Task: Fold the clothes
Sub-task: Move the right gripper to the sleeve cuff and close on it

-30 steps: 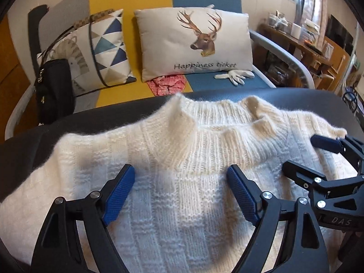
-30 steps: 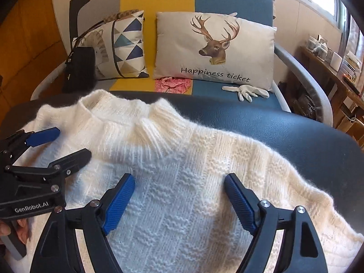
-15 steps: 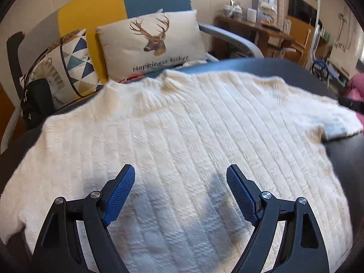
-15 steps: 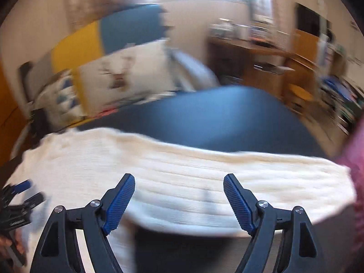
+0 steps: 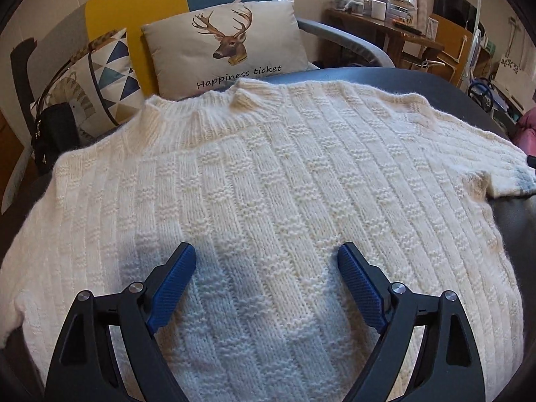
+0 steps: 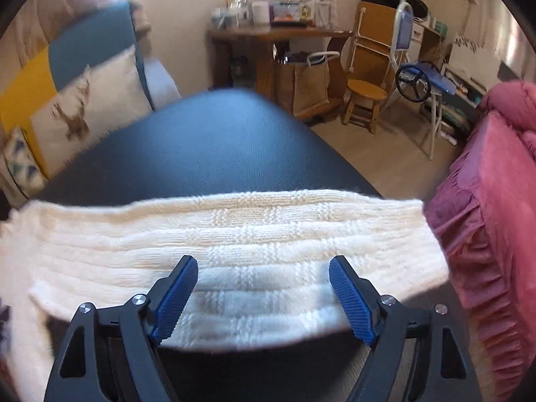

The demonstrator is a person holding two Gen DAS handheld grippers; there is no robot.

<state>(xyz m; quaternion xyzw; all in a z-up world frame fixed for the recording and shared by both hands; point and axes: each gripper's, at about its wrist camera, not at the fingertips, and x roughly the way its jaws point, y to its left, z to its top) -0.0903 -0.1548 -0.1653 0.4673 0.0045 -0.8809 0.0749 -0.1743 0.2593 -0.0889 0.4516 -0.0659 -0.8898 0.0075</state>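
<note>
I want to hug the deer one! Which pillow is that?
Look at the yellow and blue sofa behind the cream knitted sweater. Two cushions lean there; yours is the pale rectangular cushion on the right, with a brown antlered deer head and "Happiness ticket", unlike the triangle-patterned cushion.

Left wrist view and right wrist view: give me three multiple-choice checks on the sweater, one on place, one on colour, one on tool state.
1. The cream knitted sweater lies on:
A. dark padded surface
B. pink bed
C. wooden stool

2. The tools' finger pads are:
A. red
B. blue
C. white

3. The right tool is:
A. shut on the sleeve
B. open above the sleeve
C. out of view

Answers: A, sweater spread flat on it; B, ribbed blue pads show; B, jaws apart, nothing between them.
</note>
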